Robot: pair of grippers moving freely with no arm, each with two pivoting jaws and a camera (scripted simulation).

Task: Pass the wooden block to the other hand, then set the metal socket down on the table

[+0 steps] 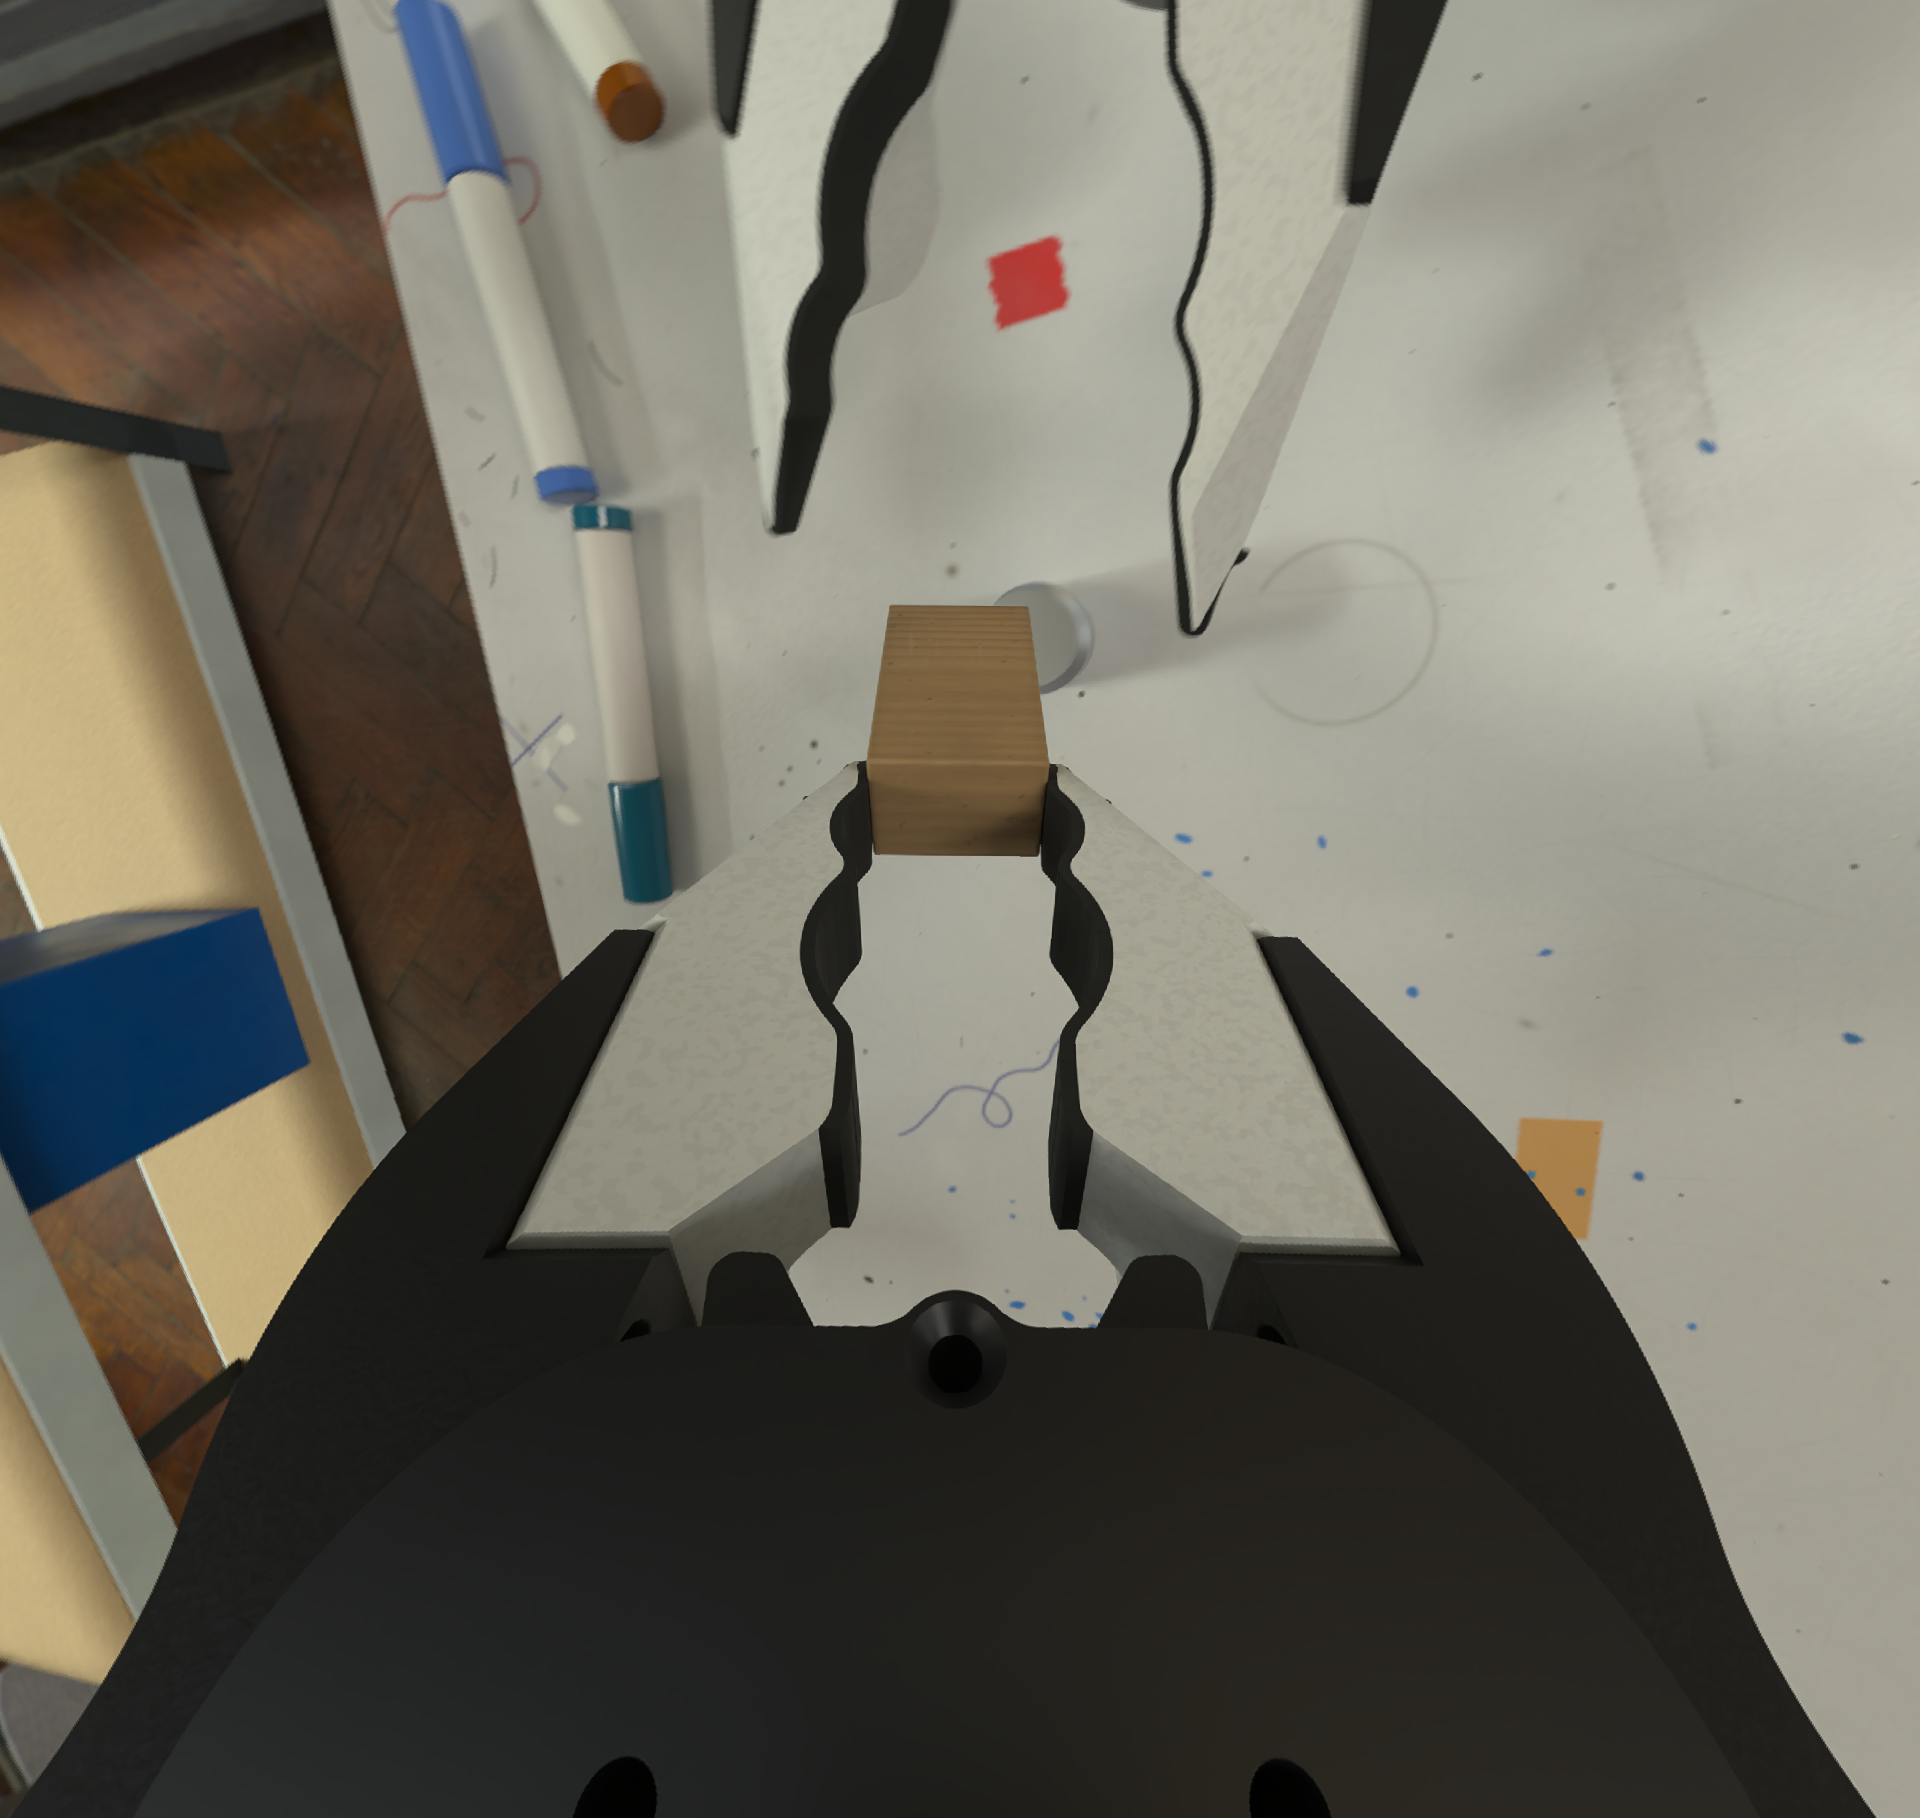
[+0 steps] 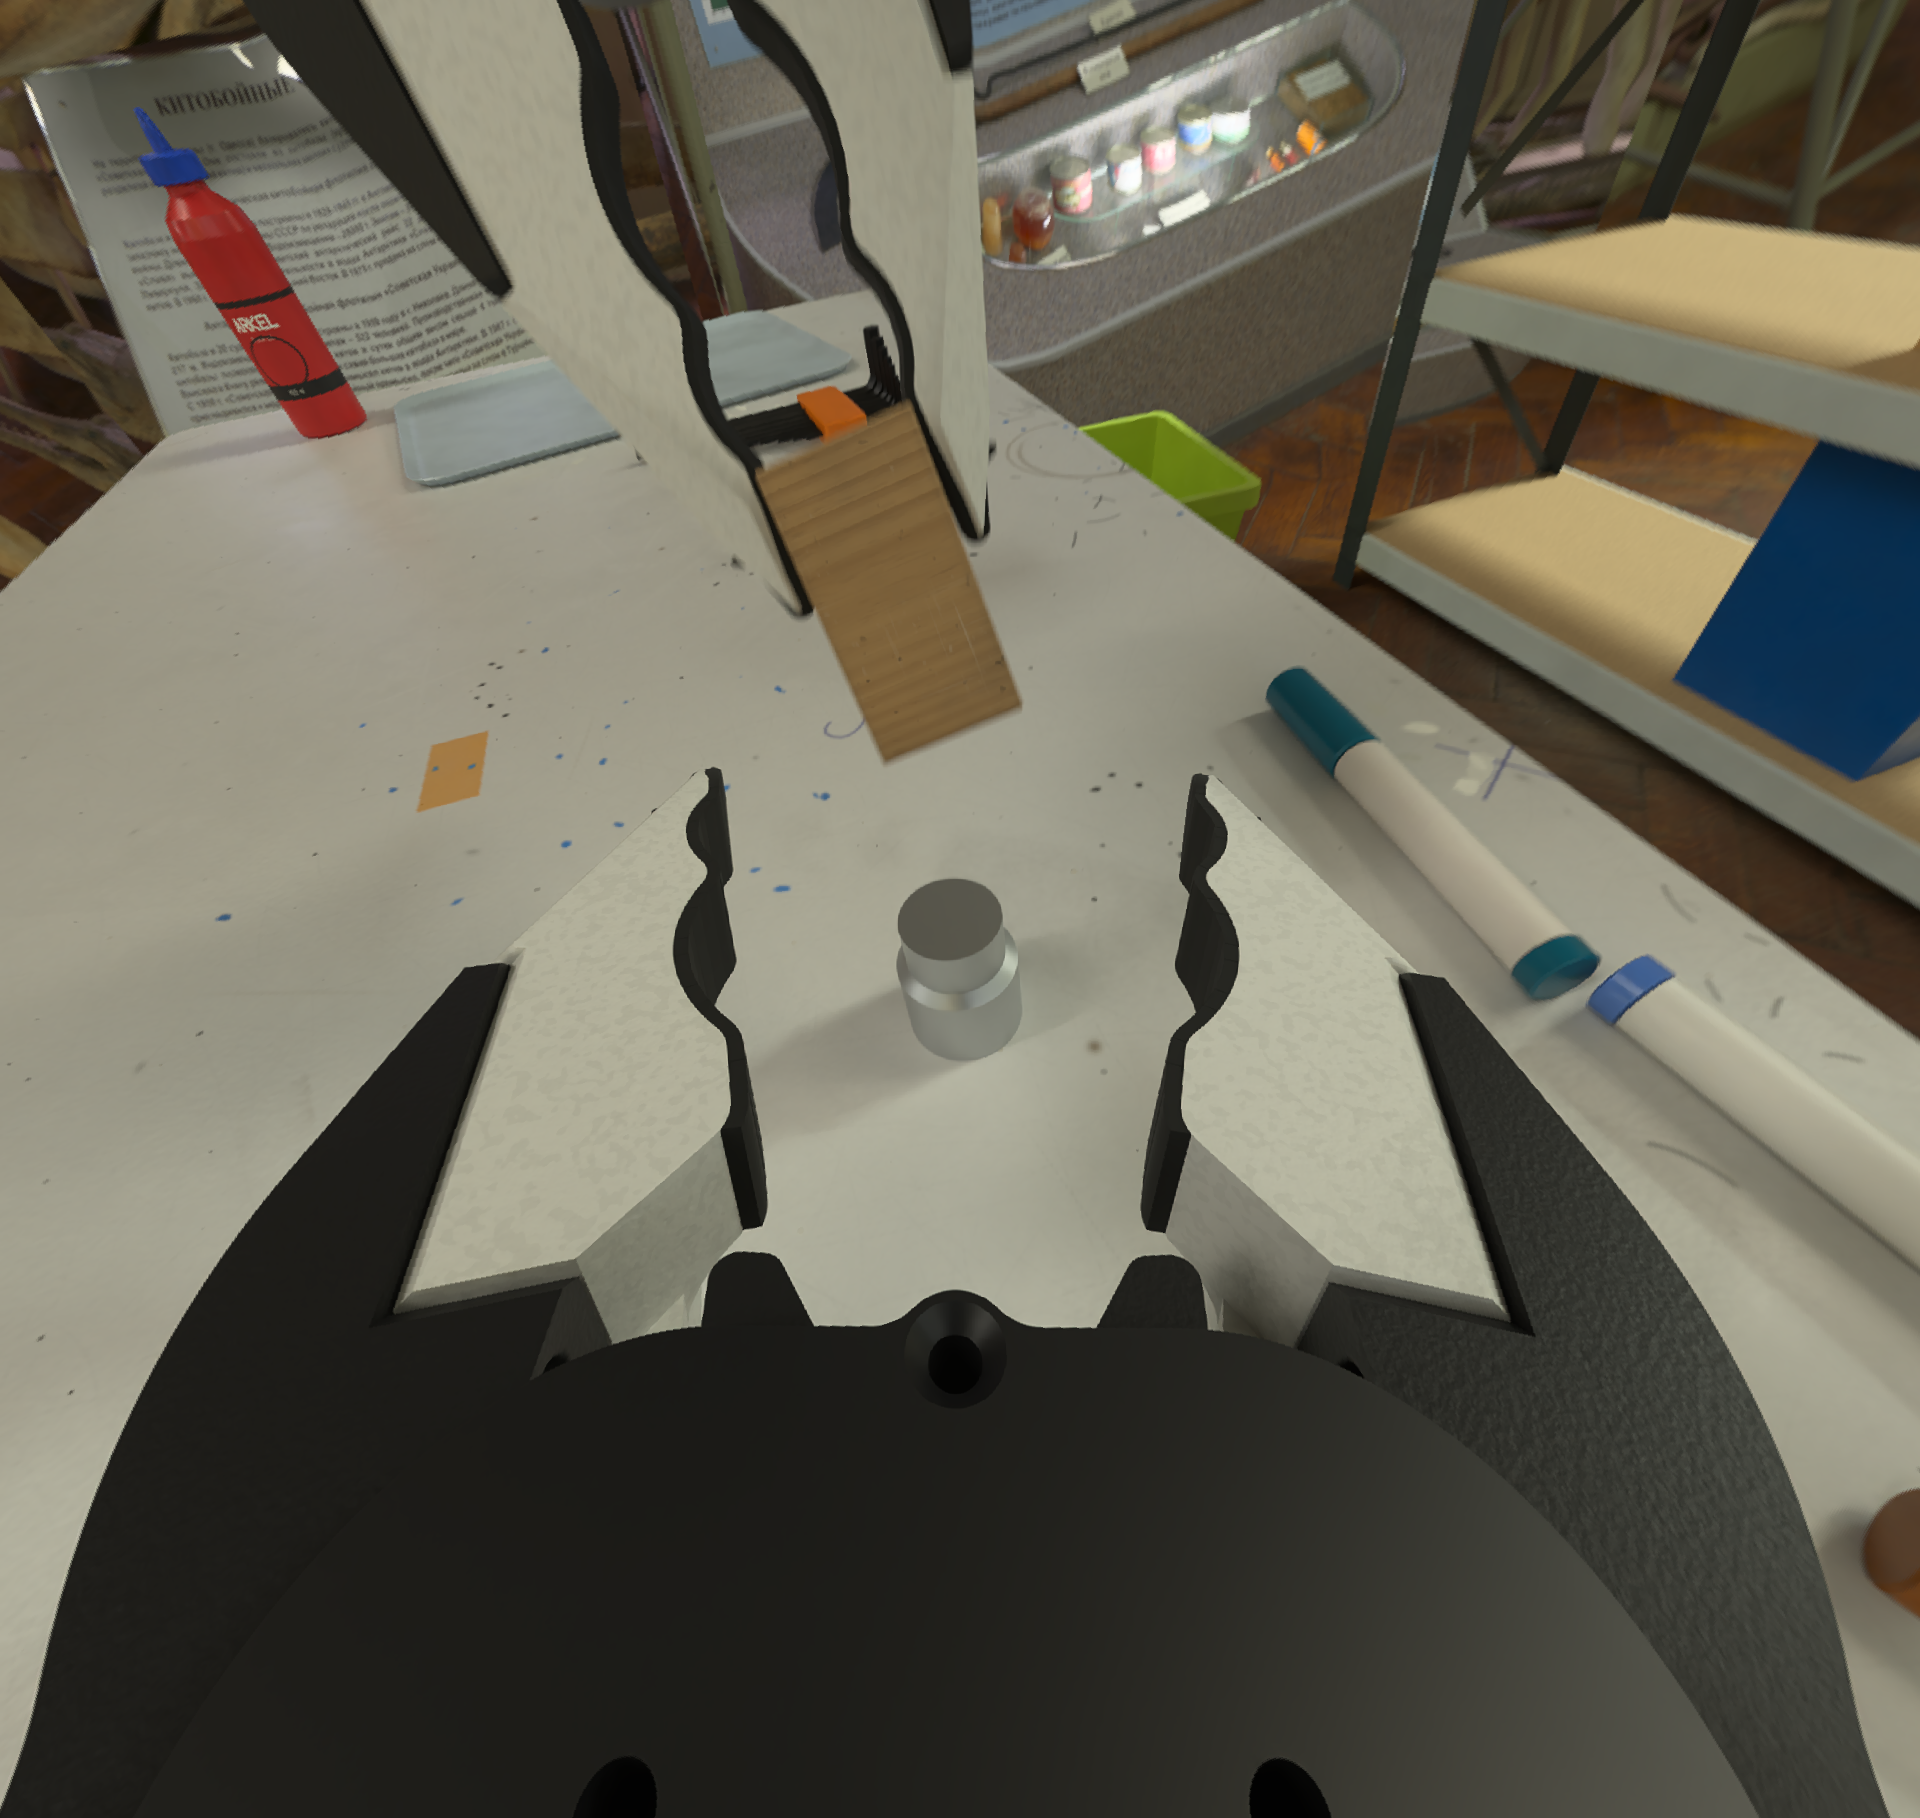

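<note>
Left hand-held gripper pinches wooden block | right hand-held gripper spread, empty | metal socket stands on desk | advice: close right squarely on block's free end before left lets go

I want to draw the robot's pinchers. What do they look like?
Both look alike. The left tool and the right tool each have a rounded matte black body, two pale speckled grey fingers with pointed tips, and wavy black rubbery pads along the inner edges. No cables or markings are visible.
</note>
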